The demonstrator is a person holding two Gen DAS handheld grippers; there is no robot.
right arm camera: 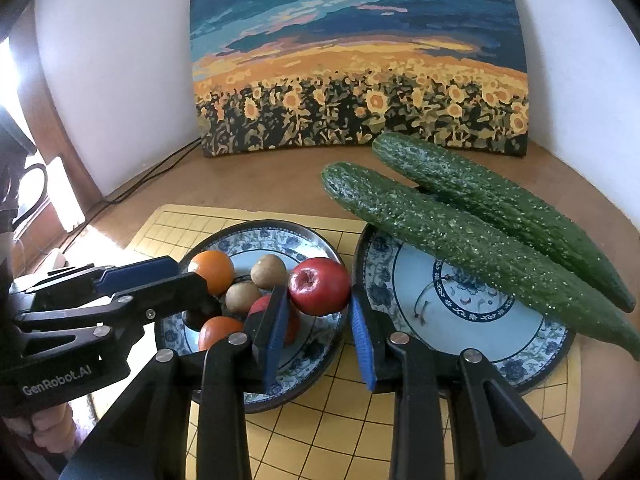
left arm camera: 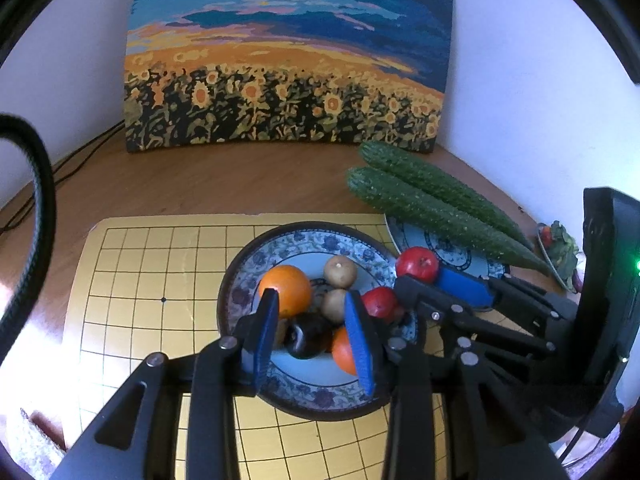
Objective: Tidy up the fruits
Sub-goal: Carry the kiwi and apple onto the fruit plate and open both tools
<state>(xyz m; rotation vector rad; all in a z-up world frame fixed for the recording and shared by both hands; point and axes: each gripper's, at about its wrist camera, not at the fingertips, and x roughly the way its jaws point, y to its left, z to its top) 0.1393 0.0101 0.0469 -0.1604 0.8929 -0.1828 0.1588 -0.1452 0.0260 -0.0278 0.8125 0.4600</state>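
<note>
A blue-patterned plate (left arm camera: 248, 264) (right arm camera: 320, 344) holds two oranges (left arm camera: 286, 290) (right arm camera: 212, 270), two kiwis (left arm camera: 340, 271) (right arm camera: 269, 270), a red apple (left arm camera: 380, 300) and a dark fruit (left arm camera: 310, 334). My right gripper (right arm camera: 320, 300) is shut on a second red apple (right arm camera: 319, 286) (left arm camera: 417, 263), held at the plate's right rim. My left gripper (left arm camera: 312, 312) is open and empty, low over the fruit in the plate. A second patterned plate (right arm camera: 460, 312) on the right carries two cucumbers (right arm camera: 472, 240) (left arm camera: 432, 208) across its far side.
Both plates sit on a yellow grid mat (left arm camera: 132, 288) on a wooden table (left arm camera: 200, 184). A sunflower painting (left arm camera: 288, 60) leans on the wall behind. Black cables (right arm camera: 160, 172) run at the back left. A small dish with greens (left arm camera: 560, 248) stands far right.
</note>
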